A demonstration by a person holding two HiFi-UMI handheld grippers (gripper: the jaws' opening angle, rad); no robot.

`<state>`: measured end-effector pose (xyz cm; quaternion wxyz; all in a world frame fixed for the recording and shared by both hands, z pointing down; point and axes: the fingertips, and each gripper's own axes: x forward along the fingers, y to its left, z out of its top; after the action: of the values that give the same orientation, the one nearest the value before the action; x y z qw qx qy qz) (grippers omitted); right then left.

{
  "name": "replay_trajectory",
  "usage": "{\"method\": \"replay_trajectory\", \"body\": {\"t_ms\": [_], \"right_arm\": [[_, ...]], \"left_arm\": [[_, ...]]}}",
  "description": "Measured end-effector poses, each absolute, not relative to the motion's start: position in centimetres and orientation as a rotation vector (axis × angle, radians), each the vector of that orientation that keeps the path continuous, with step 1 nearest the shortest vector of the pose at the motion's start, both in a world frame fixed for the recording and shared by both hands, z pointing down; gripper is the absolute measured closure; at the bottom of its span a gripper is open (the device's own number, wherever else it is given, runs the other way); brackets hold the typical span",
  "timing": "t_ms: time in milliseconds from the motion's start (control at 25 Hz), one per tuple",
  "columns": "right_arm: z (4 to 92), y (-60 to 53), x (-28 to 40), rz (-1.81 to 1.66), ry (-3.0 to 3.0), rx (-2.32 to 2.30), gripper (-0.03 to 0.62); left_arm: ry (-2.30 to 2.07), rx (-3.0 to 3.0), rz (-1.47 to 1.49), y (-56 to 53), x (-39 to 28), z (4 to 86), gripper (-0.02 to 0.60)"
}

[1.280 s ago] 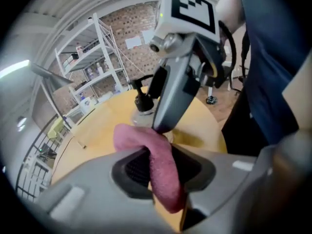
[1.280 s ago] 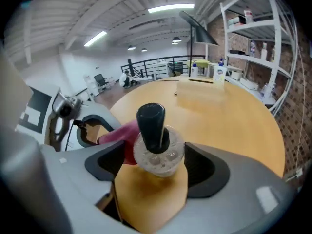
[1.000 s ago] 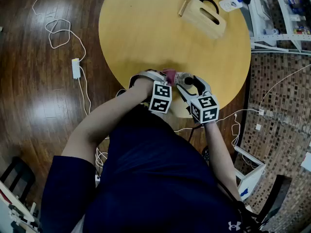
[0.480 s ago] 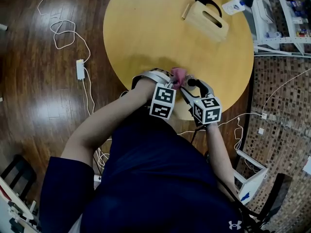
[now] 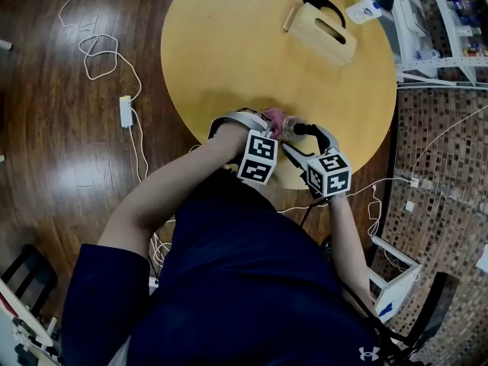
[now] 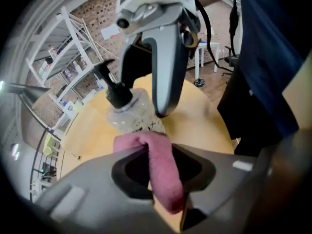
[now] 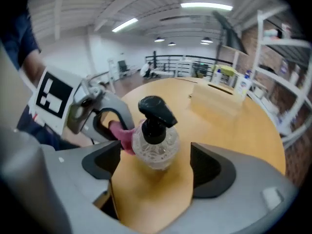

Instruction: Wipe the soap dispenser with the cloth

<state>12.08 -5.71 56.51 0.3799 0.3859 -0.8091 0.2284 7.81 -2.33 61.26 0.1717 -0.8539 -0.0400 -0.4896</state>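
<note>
The soap dispenser (image 7: 155, 138), a clear round bottle with a black pump, stands on the round yellow table (image 5: 229, 52) near its front edge. My right gripper (image 7: 155, 162) straddles it. Its jaws are opening, and both pads stand clear of the bottle. My left gripper (image 6: 163, 179) is shut on a folded pink cloth (image 6: 163, 172), whose far end rests against the dispenser (image 6: 129, 113) on its left side. In the head view the cloth (image 5: 274, 118) and the dispenser (image 5: 293, 130) sit between the two grippers.
A wooden box (image 5: 324, 29) with a black handle and a small white bottle (image 5: 362, 8) stand at the table's far side. White cables (image 5: 99, 52) lie on the wooden floor to the left. White shelving (image 5: 435, 21) stands at the right.
The right gripper's jaws have spread wider around the dispenser. The left gripper has risen a little with the cloth against the bottle.
</note>
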Motion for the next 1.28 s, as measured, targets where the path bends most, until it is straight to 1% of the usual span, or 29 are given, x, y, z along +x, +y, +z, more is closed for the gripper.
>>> {"method": "replay_trajectory", "body": {"t_ms": [80, 120, 240, 280, 320, 360, 560, 640, 720, 760, 800, 880, 960, 1080, 1120, 1160, 1280], "right_arm": [[55.5, -5.8, 12.1, 0.732, -2.052, 1.147, 0.154], [55.5, -5.9, 11.9, 0.754, -2.033, 1.18, 0.155], [56.2, -6.4, 11.4, 0.68, -1.989, 1.143, 0.163], [56.5, -6.6, 11.4, 0.648, -1.978, 1.117, 0.198], [56.8, -6.8, 11.5, 0.616, -1.969, 1.089, 0.26], [56.9, -6.9, 11.6, 0.588, -1.968, 1.056, 0.266], [57.1, -7.2, 10.7, 0.373, -2.076, 0.75, 0.267], [57.0, -7.3, 10.4, 0.257, -2.088, 0.664, 0.263], [56.9, -7.1, 10.8, 0.234, -2.075, 0.706, 0.246], [56.7, -7.0, 11.1, 0.292, -2.081, 0.779, 0.215], [56.4, -6.7, 11.5, 0.393, -2.094, 0.874, 0.203], [55.9, -6.2, 11.9, 0.621, -2.101, 1.036, 0.201], [55.9, -6.1, 11.3, 0.725, -2.095, 1.075, 0.201], [56.0, -6.9, 10.6, 0.687, -2.089, 1.035, 0.207], [56.2, -7.2, 10.7, 0.652, -2.071, 1.018, 0.223], [56.5, -7.3, 11.0, 0.613, -2.052, 0.996, 0.272], [56.8, -7.6, 11.0, 0.541, -2.048, 0.887, 0.278]], "left_arm": [[-0.082, -2.444, -1.33, -2.1, 7.7, 59.1, 0.474], [-0.069, -2.442, -1.312, -2.1, 7.6, 58.4, 0.474], [-0.035, -2.402, -1.308, -2.8, 7.3, 57.8, 0.472], [-0.03, -2.395, -1.319, -3.2, 7.2, 58.3, 0.472], [-0.035, -2.395, -1.339, -3.6, 7.2, 59.1, 0.472], [-0.049, -2.391, -1.371, -4.1, 7.1, 60.2, 0.472], [-0.133, -2.333, -1.52, -5.2, 6.8, 65.5, 0.472], [-0.137, -2.345, -1.516, -4.6, 7.1, 65.6, 0.472], [-0.121, -2.377, -1.477, -3.8, 7.3, 64.7, 0.472], [-0.114, -2.393, -1.449, -3.3, 7.4, 63.9, 0.472], [-0.106, -2.408, -1.417, -2.8, 7.5, 63.0, 0.472], [-0.082, -2.433, -1.353, -2.2, 7.7, 60.9, 0.472], [-0.051, -2.437, -1.31, -2.1, 7.6, 59.1, 0.472], [-0.017, -2.381, -1.299, -2.9, 7.3, 58.3, 0.472], [-0.017, -2.362, -1.313, -3.2, 7.1, 58.7, 0.472], [-0.028, -2.349, -1.341, -3.6, 6.9, 59.5, 0.472], [-0.117, -2.321, -1.489, -4.0, 6.0, 63.3, 0.472]]}}
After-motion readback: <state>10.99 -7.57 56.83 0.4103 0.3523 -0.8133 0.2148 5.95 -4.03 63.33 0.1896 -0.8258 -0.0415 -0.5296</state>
